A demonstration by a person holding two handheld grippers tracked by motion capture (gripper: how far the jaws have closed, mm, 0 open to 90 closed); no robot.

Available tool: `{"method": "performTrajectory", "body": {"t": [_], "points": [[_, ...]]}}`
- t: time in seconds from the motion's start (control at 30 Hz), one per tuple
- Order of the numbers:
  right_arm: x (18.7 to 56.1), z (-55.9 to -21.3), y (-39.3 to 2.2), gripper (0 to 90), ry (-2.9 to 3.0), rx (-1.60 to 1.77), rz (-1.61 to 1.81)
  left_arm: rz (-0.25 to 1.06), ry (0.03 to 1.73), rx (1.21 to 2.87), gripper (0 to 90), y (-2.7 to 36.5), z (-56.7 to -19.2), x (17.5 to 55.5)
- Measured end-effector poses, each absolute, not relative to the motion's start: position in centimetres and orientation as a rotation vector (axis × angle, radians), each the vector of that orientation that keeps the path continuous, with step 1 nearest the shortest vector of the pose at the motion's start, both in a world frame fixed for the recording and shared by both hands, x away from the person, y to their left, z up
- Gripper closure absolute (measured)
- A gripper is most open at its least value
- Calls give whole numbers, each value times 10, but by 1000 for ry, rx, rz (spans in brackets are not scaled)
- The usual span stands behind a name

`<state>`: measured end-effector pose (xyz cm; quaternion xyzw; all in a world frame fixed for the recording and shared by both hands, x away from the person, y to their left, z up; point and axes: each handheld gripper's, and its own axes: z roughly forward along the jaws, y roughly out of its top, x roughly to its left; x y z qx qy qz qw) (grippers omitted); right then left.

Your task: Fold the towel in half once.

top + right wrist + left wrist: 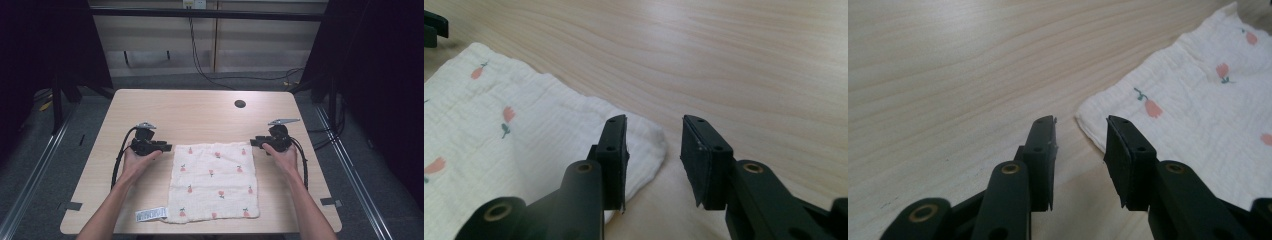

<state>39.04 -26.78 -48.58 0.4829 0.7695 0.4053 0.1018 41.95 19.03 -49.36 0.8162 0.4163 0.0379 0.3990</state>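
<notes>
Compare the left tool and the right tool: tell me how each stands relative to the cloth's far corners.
The left tool has its jaws open with the cloth corner just ahead, in line with the gap; the right tool has the corner beside and partly behind its left-hand jaw. The left tool sits at the cloth's far left corner, the right tool at its far right. Both are open and hold nothing.

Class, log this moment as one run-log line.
cloth: flat on table | left gripper: open, at far-left corner | right gripper: open, at far-right corner
</notes>
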Motion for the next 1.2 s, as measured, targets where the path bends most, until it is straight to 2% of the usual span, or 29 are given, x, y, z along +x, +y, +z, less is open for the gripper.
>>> {"method": "performTrajectory", "body": {"t": [0.43, 0.57, 0.73, 0.87, 0.9, 1.0, 1.2], "points": [[406, -505, -254, 658, 2282, 1445, 1140, 81, 1049, 2061, 548, 182, -500, 423], [407, -507, -251, 726, 2290, 1438, 1135, 96, 1051, 2072, 546, 181, -502, 426], [407, -509, -251, 873, 2299, 1433, 1162, 105, 1038, 2067, 539, 176, -504, 429], [407, -510, -250, 884, 2300, 1430, 1194, 84, 1014, 2065, 556, 167, -505, 431], [406, -509, -250, 884, 2300, 1426, 1198, 112, 1000, 2084, 560, 163, -504, 430], [406, -507, -251, 884, 2293, 1420, 1202, 120, 966, 2109, 601, 156, -504, 428], [404, -504, -251, 884, 2290, 1416, 1200, 130, 955, 2111, 836, 154, -506, 428]]}}
